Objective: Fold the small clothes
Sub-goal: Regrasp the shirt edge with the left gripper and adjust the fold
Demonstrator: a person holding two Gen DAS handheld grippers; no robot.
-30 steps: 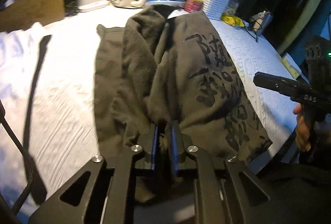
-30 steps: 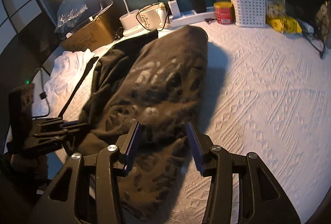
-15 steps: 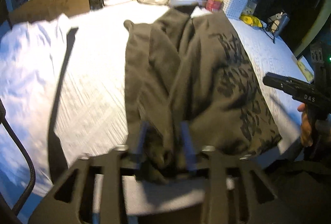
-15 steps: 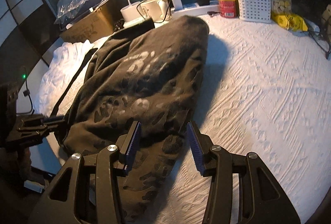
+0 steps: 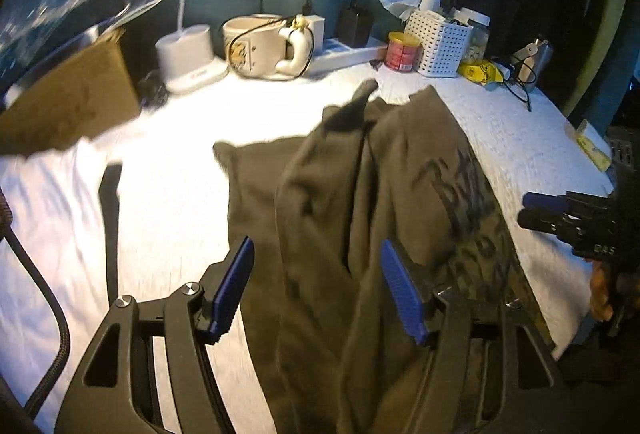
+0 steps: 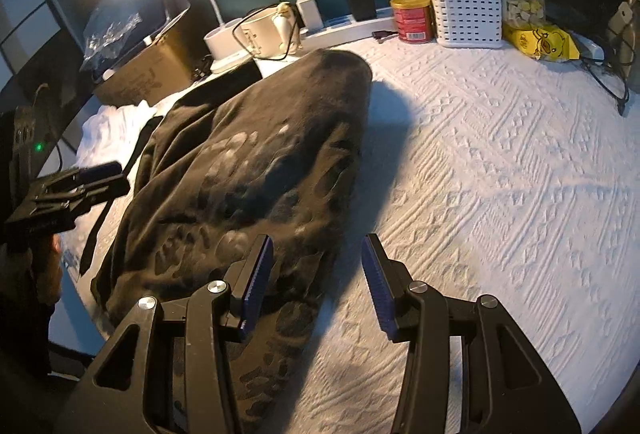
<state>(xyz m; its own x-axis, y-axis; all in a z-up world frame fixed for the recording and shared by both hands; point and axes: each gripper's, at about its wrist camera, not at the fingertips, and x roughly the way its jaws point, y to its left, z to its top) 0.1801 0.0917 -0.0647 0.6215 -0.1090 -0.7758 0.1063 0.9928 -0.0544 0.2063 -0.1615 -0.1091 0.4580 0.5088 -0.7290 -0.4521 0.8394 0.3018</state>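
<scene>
At the far left a cardboard box [image 5: 68, 105] sits by a white lamp base [image 5: 188, 57] and a cream mug [image 5: 260, 47]. The left gripper [image 5: 316, 286] has just been opening; its blue pads stand apart over the olive garment [image 5: 360, 213] without pressing it. The garment lies crumpled along the white textured bedspread [image 6: 500, 161], dark print up. The right gripper [image 6: 316, 286] hovers spread above the garment's near edge, empty. A white basket [image 6: 464, 5] stands far right.

Dark garment [image 6: 256, 169] (printed) on bedspread [image 6: 500, 173]
</scene>
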